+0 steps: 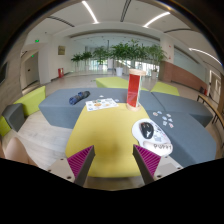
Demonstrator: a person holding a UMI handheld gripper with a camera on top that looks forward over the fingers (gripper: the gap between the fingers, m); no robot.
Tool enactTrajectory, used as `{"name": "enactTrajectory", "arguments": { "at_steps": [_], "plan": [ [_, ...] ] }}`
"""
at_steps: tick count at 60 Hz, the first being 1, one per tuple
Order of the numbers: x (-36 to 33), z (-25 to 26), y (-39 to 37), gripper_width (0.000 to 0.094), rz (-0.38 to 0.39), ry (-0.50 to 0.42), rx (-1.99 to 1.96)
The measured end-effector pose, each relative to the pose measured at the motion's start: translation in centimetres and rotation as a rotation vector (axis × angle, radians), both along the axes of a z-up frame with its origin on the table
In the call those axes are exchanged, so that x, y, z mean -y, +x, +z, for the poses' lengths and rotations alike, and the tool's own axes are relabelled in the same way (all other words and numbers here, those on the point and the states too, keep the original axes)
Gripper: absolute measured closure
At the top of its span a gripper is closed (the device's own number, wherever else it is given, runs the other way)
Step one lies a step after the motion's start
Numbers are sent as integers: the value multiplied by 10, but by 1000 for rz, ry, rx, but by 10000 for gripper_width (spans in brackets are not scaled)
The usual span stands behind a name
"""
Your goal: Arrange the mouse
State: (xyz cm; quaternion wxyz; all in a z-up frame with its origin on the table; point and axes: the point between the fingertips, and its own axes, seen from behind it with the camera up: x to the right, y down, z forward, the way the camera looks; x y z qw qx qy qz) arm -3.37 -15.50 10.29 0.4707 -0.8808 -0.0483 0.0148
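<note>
A black and grey mouse lies on a round white mouse pad on the yellow and grey table, ahead and to the right of my fingers. My gripper is open and empty, hovering over the yellow part of the table near its front edge. Both magenta pads show, with a wide gap between them. Nothing stands between the fingers.
A tall red box stands upright at the middle back of the table. White papers lie left of it, and a dark object lies farther left. Small dark bits lie on the grey part at the right. Plants stand beyond.
</note>
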Motion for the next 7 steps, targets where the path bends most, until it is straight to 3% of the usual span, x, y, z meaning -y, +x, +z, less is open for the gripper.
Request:
{"name": "enactTrajectory", "arguments": {
  "at_steps": [7],
  "plan": [
    [2, -14, -11, 95, 11, -20, -99]
  ]
}}
